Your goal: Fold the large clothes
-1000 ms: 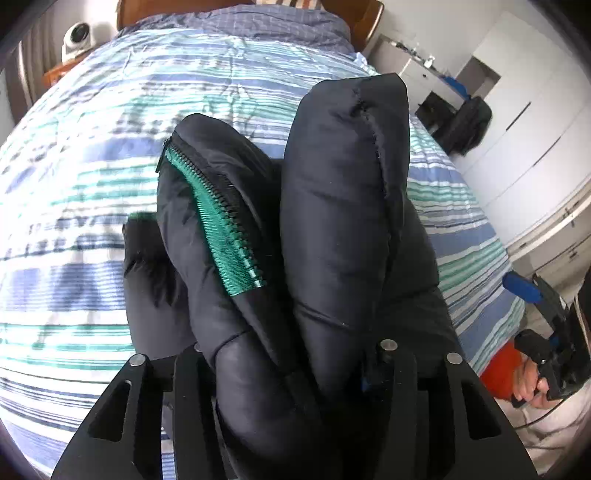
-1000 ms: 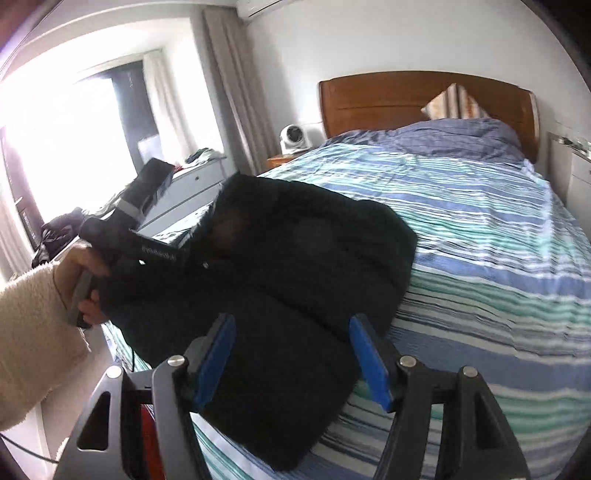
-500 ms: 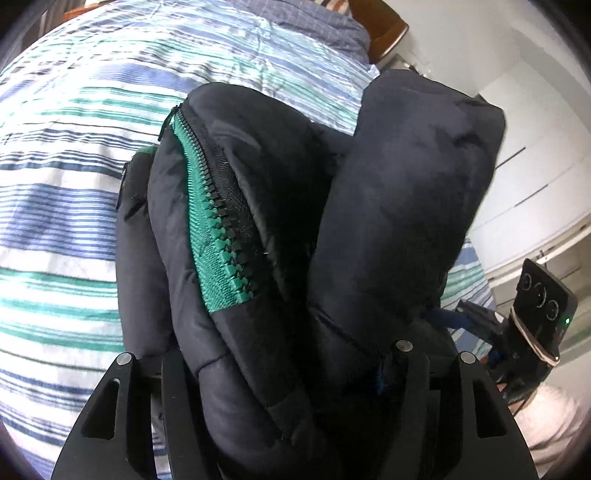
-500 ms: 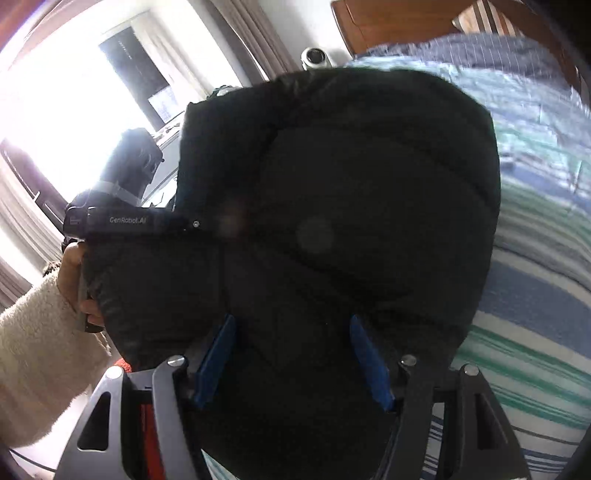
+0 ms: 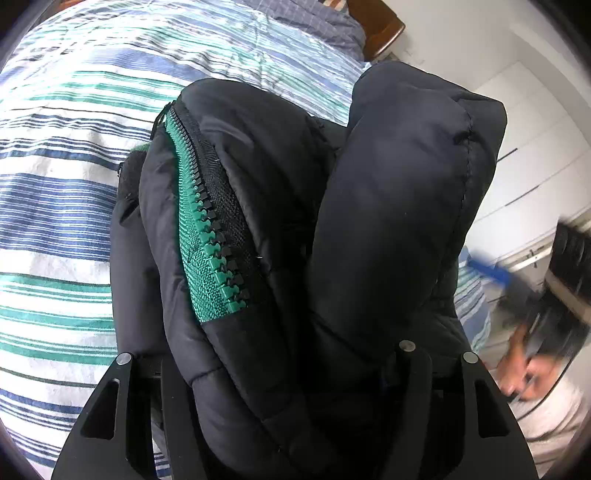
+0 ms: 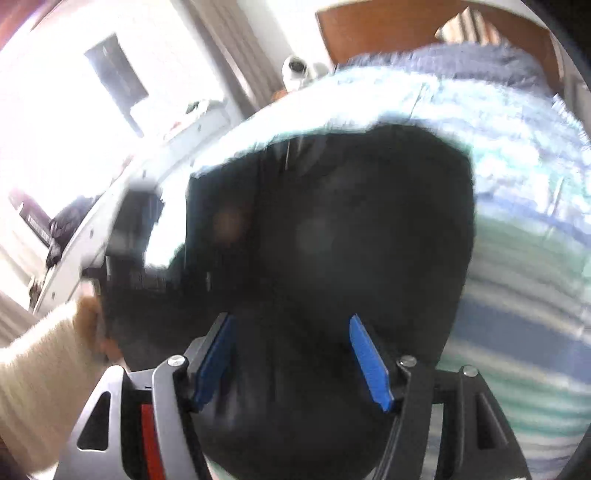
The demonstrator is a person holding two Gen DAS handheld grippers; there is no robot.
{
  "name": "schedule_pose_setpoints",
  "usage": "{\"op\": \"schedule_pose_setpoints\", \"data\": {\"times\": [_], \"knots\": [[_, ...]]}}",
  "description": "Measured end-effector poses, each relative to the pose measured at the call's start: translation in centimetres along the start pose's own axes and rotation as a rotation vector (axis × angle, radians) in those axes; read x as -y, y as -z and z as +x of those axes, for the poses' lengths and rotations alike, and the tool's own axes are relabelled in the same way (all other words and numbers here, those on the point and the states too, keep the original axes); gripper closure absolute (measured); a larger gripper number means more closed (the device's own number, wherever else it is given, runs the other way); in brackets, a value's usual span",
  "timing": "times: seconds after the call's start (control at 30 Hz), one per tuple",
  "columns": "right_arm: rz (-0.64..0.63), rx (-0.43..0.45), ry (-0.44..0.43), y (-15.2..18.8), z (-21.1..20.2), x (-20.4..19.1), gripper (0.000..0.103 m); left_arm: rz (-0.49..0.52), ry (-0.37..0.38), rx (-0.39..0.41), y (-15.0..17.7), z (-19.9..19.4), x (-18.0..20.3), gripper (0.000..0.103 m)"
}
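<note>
**bedside_lurker:** The bed (image 5: 66, 206) with its striped duvet was the biggest thing there, and plenty of it lay bare toward the headboard (image 6: 388, 33). The black puffer jacket (image 5: 388, 206) sat bunched up near the foot edge, close to the person. My call: it needed setting down flat and pressing, since padding like that springs back up.

**foldit_fan:** What were the tongs doing?

**bedside_lurker:** The left gripper (image 5: 280, 406) had thick folds of jacket stuffed between its fingers, green zipper (image 5: 207, 251) facing up. Its jaws had just been opening, though, so I'd guess it was letting go; couldn't tell if the pads were pressing. The right gripper (image 6: 291, 358) stood about half wide, blue pads (image 6: 369, 362) either side of the jacket's bulk, and that view was too blurry to say whether they pinched it.

**foldit_fan:** Any risks?

**bedside_lurker:** The near mattress edge. I'd have pushed the bundle toward the middle. The nightstand camera (image 6: 295, 68) was well apart.
</note>
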State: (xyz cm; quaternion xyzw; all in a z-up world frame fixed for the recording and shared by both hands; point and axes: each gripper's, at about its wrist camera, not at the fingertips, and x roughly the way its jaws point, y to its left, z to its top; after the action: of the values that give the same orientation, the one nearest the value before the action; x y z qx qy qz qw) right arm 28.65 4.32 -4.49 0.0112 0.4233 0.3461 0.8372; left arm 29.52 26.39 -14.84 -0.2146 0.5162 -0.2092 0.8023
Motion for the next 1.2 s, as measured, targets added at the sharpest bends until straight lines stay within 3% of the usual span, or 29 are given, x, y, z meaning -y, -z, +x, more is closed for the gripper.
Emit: {"op": "schedule_pose_setpoints", "data": {"times": [0.1,0.23,0.37,0.57,0.8,1.0,1.07,1.2], "knots": [[0.035,0.034,0.022,-3.8,1.5,0.5,0.037,0.002,0.009,-0.001,-0.2,0.0,-0.8,0.040],[0.087,-0.002,0.034,-5.8,6.0,2.5,0.035,-0.007,0.035,0.001,-0.3,-0.2,-1.1,0.040],[0.001,-0.032,0.108,-5.4,10.8,2.2,0.033,-0.020,0.070,0.002,-0.2,-0.1,-2.1,0.040],[0.035,-0.028,0.101,-3.8,12.7,4.4,0.031,-0.021,0.110,0.003,-0.5,0.5,-3.0,0.040],[0.006,-0.001,0.152,-3.3,14.4,4.4,0.031,-0.032,0.127,0.009,-0.1,0.4,-4.0,0.041],[-0.006,-0.048,0.146,-4.5,9.9,2.1,0.031,-0.039,0.126,0.001,0.3,-0.7,-3.8,0.040],[-0.024,-0.027,0.104,-3.3,6.2,0.8,0.031,-0.039,0.130,0.001,0.3,-0.9,-3.8,0.040],[-0.115,-0.047,0.111,1.2,0.8,-1.6,0.031,-0.040,0.137,0.001,0.5,-1.3,-3.7,0.040]]}}
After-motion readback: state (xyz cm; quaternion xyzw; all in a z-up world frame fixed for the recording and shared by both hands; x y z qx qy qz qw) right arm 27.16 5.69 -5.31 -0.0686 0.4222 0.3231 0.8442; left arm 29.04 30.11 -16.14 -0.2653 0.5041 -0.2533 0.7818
